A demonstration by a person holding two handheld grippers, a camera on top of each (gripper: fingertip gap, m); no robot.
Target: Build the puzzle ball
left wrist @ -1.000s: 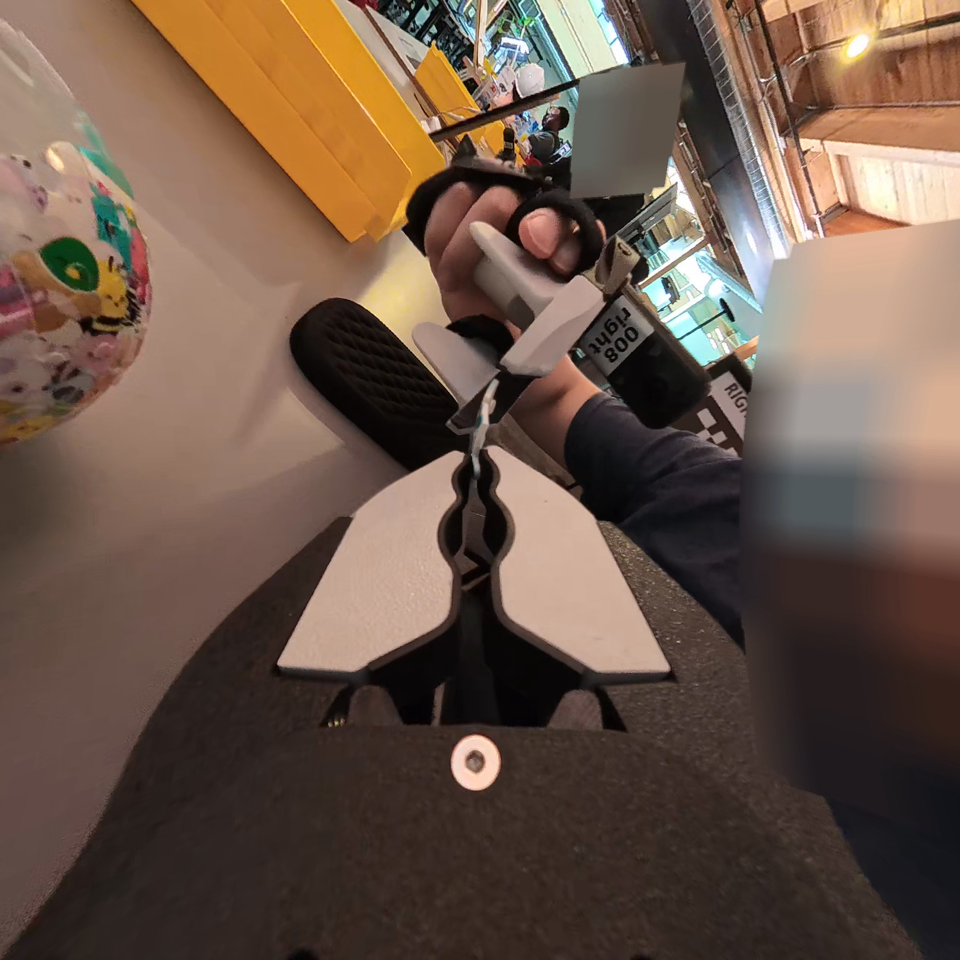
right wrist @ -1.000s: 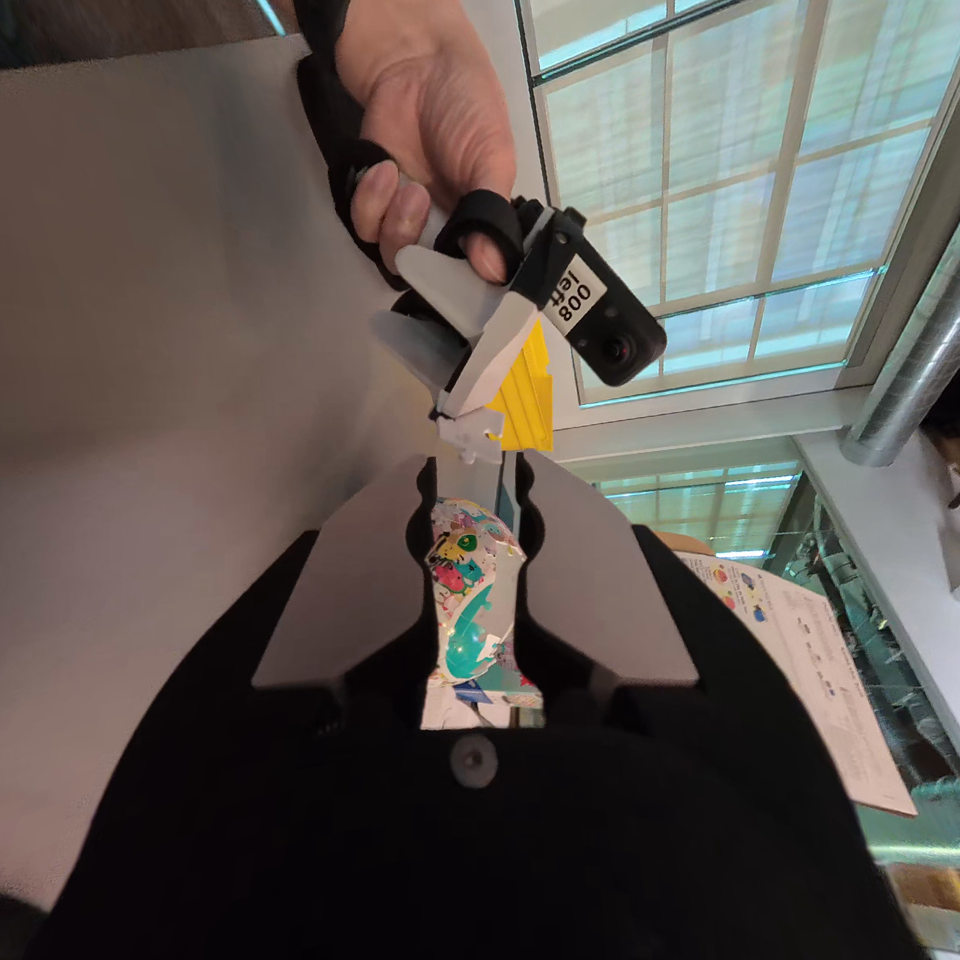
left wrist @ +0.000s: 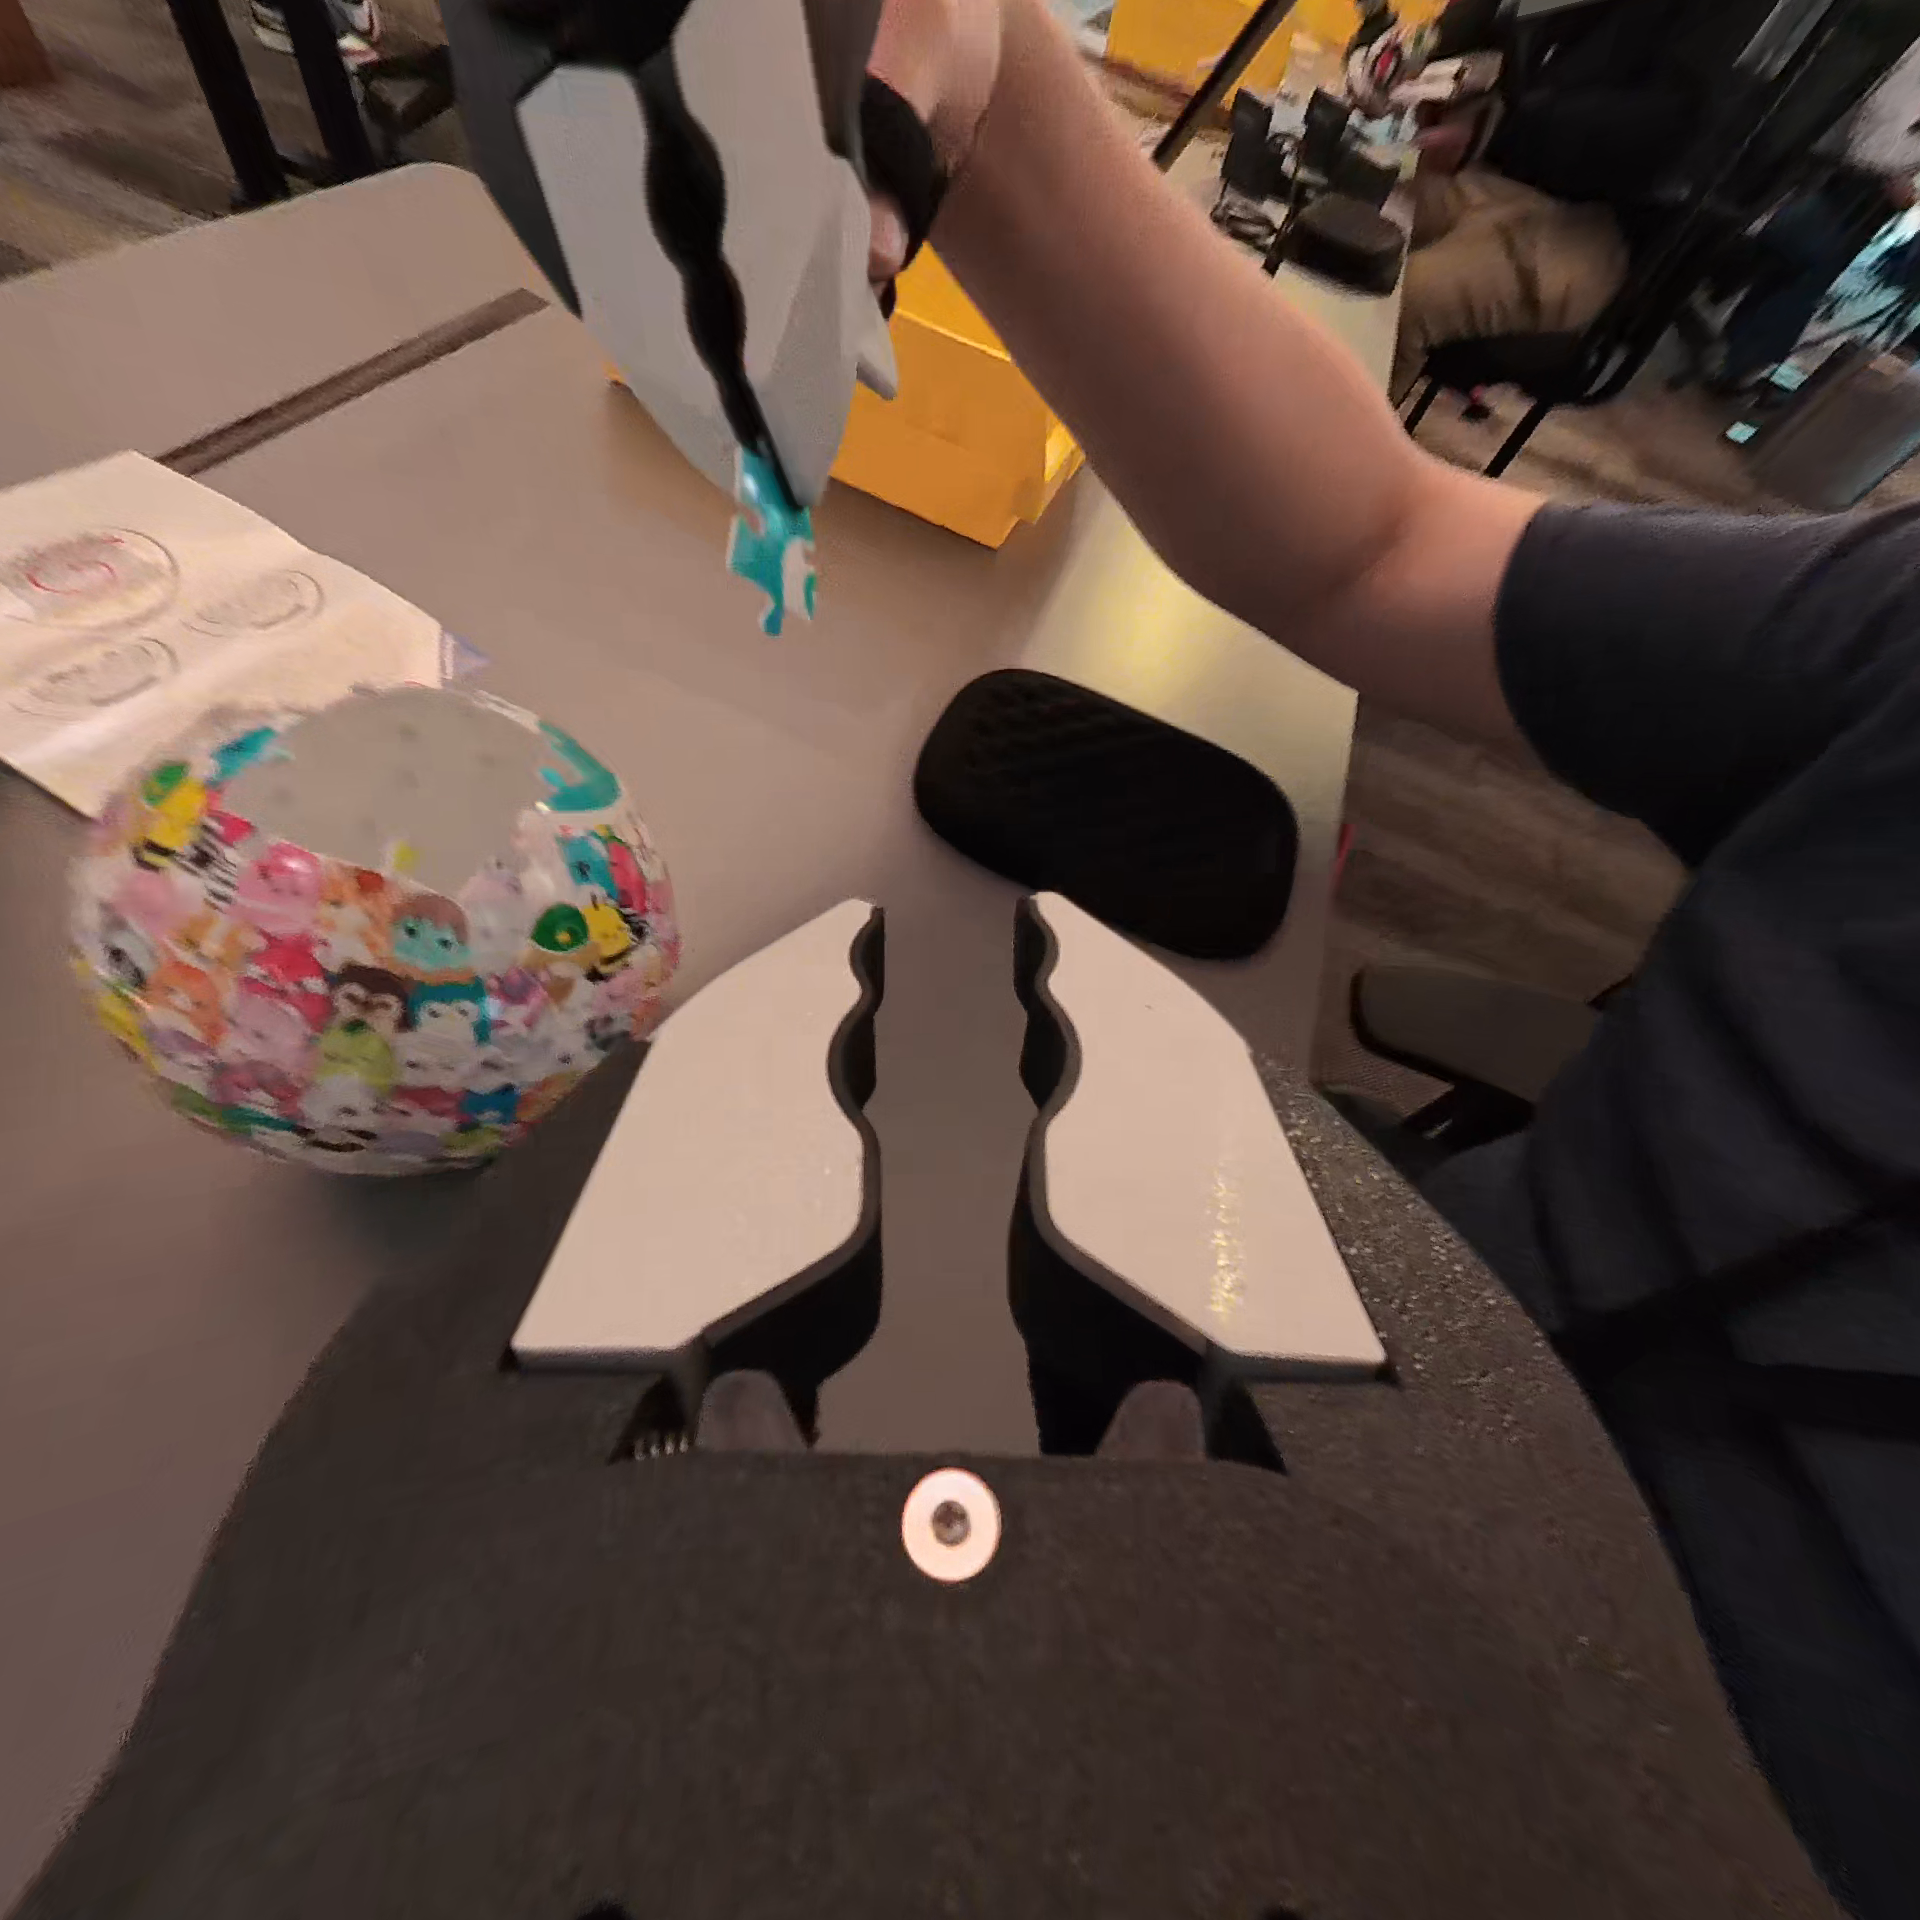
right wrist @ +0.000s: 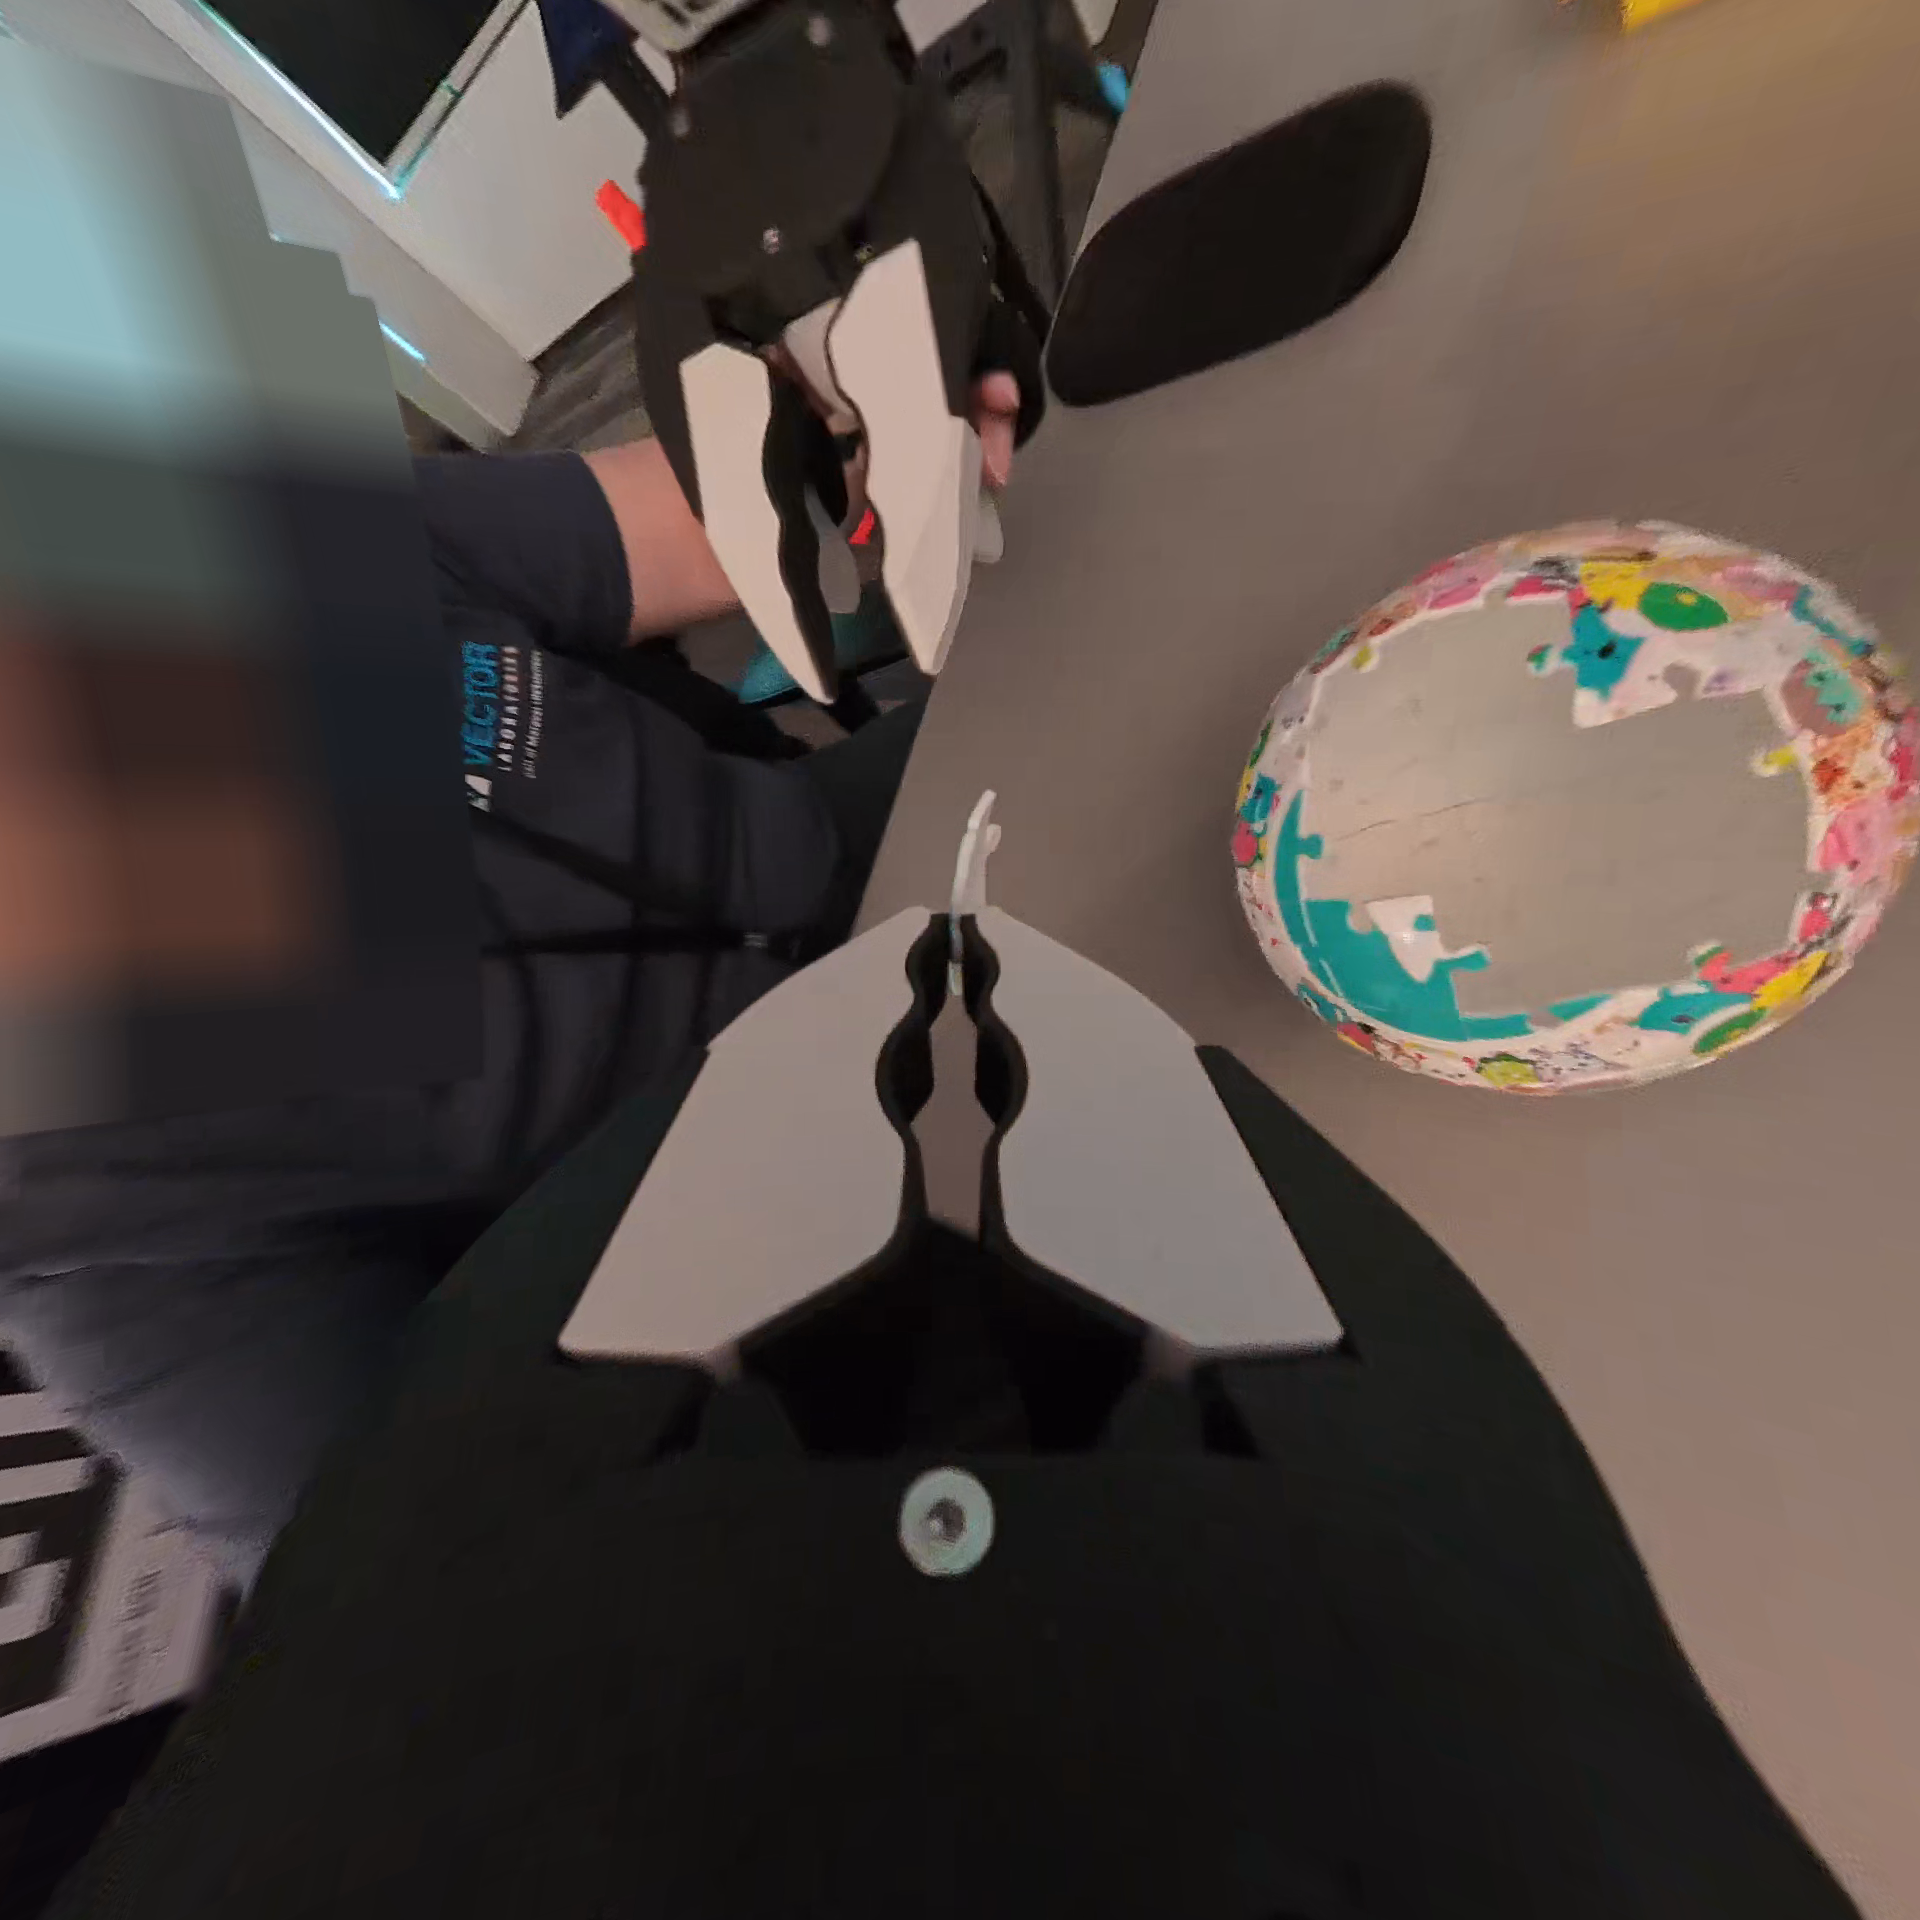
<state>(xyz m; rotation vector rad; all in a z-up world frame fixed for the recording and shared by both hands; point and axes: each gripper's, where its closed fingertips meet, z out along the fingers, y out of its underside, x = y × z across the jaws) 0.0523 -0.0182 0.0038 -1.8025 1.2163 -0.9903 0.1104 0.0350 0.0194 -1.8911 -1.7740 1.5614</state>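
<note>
1. Right hand-held gripper [right wrist: 958, 925]: jaws are pinched on a teal puzzle piece [left wrist: 774, 551], gripped by its upper edge at the tips. In the left wrist view the piece is seen hanging below the tips, in the air above the desk [left wrist: 520, 540]; in the right wrist view it is seen edge-on as a thin white sliver.
2. Left hand-held gripper [left wrist: 948, 925]: jaws are held narrowly apart with nothing between them; bare desk is seen through the gap. It is held off the desk surface.
3. Puzzle ball [left wrist: 364, 935]: it is set on the desk, left of the left hand-held gripper's tips, partly built. A large hole is left open at its top, with a grey inner surface visible inside. Teal pieces are seen along part of the hole's rim.
4. Held piece is well apart from the ball, no contact.
5. A black oval pad [left wrist: 1107, 816] is lying on the desk near its edge, just beyond the left gripper's tips.
6. A white printed sheet [left wrist: 156, 623] is lying behind the ball; a yellow box [left wrist: 956, 416] is seen behind the right gripper.
</note>
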